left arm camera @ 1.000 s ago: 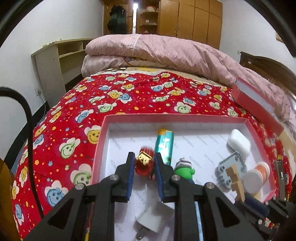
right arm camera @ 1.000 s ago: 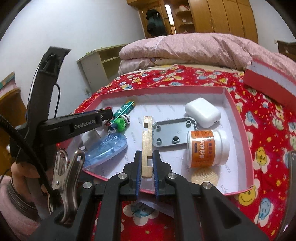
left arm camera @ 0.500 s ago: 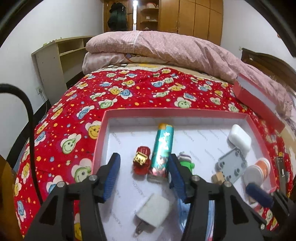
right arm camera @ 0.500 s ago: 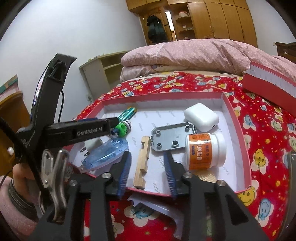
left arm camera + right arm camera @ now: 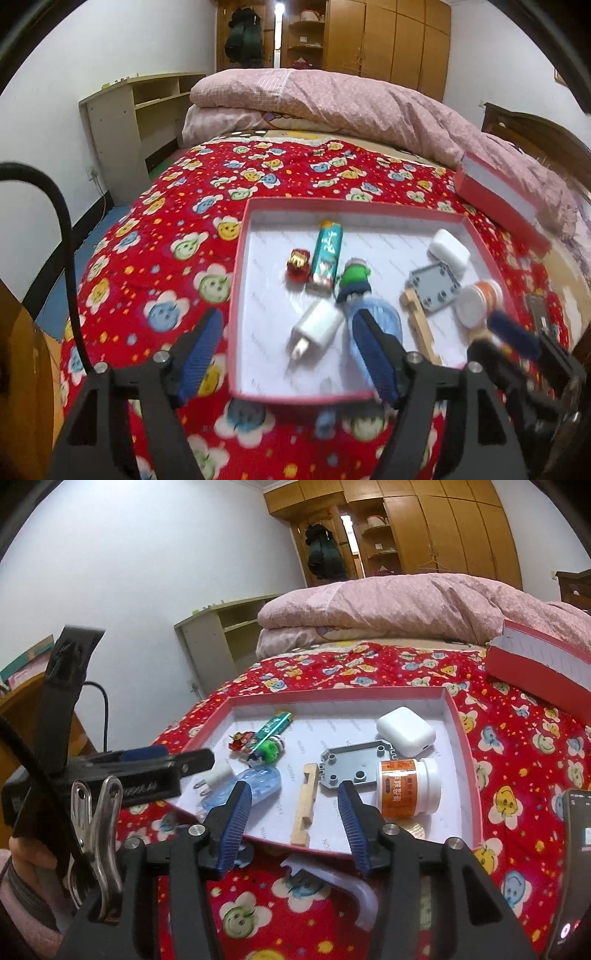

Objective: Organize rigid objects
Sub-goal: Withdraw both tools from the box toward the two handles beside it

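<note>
A shallow red box [image 5: 238, 295] [image 5: 465, 746] with a white floor lies on the bed. My left gripper [image 5: 286, 321] hangs over its near left corner, jaws opening, gripping nothing; a white charger [image 5: 317, 325] lies below. Farther in are a red toy car [image 5: 298, 263], a green lighter [image 5: 327, 254] and a green figure [image 5: 354, 277]. My right gripper [image 5: 293, 788] is opening at the near rim. The wooden piece [image 5: 306, 805] lies flat between its pads, untouched. Beside it sit a grey plate [image 5: 351, 764], an orange-labelled bottle [image 5: 408, 788] and a white case [image 5: 404, 731].
The box's red lid [image 5: 495, 192] leans at the right against a folded pink quilt [image 5: 332, 96]. A phone [image 5: 576, 849] lies at the right edge of the bed. A metal clip [image 5: 96, 830] hangs off the left tool. A shelf [image 5: 122, 122] stands by the left wall.
Both grippers opened and drew back toward the near side. The left one let go of the red toy car. The right one let go of the wooden piece, which now lies flat in the box.
</note>
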Demonstrator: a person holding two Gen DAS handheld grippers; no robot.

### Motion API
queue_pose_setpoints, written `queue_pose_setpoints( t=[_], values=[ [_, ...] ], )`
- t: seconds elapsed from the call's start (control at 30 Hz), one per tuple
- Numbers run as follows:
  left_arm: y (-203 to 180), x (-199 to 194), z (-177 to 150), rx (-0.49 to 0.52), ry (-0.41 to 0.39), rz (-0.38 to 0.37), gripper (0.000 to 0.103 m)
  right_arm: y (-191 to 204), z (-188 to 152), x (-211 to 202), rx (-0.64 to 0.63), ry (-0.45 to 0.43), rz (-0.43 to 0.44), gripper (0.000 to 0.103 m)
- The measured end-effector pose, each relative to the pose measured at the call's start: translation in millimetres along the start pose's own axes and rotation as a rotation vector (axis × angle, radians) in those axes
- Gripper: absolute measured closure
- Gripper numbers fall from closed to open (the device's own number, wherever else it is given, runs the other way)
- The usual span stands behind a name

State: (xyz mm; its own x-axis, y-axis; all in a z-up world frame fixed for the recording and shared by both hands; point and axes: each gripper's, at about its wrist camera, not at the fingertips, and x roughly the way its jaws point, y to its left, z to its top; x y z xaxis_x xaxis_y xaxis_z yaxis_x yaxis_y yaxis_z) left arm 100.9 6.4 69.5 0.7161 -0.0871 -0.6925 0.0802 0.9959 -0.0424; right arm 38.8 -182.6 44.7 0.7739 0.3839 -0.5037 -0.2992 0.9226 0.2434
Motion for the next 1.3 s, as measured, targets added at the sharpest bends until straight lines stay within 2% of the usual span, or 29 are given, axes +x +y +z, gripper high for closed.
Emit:
queue_pose_setpoints(
  t=[0.2, 0.43, 0.53, 0.7, 0.8, 0.9, 1.03, 1.3],
  values=[
    [6.2, -19.3, -23.4, -0.03, 0.016, -0.005, 0.022, 3.1, -8.5, -20.1, -0.006, 0.025, 0.006, 0.053],
    [-0.8, -23.1, -55.7, -0.025, 0.037, 0.008, 0.02, -3.0, -41.7, -39.9, -0.052, 0.083, -0.067, 0.053],
    [-11.3, -17.3, -61.5, -0.014, 0.063, -0.02, 0.019, -13.6, -55.5, -42.7, -0.033, 0.113, -0.116, 0.052],
    [-35.1, -6.2, -64.7, 0.021, 0.095, -0.122, 0.016, -28.2, -60.9, -42.2, 0.021, 0.13, -0.147, 0.051],
    [-46.3, 0.9, -65.0, 0.038, 0.104, -0.128, 0.016, -31.3, -63.3, -40.0, 0.029, 0.142, -0.147, 0.051],
    [-48.0, 8.1, -63.7, 0.018, 0.106, -0.106, 0.016, -33.8, -66.2, -35.3, 0.037, 0.159, -0.15, 0.051],
    [-49.9, 14.8, -62.3, 0.022, 0.076, -0.035, 0.016, -34.2, -69.9, -32.9, 0.04, 0.165, -0.149, 0.051],
    [-55.2, 21.9, -62.0, 0.017, 0.037, 0.013, 0.013, -29.7, -73.2, -31.3, 0.019, 0.152, -0.127, 0.038]
  ],
)
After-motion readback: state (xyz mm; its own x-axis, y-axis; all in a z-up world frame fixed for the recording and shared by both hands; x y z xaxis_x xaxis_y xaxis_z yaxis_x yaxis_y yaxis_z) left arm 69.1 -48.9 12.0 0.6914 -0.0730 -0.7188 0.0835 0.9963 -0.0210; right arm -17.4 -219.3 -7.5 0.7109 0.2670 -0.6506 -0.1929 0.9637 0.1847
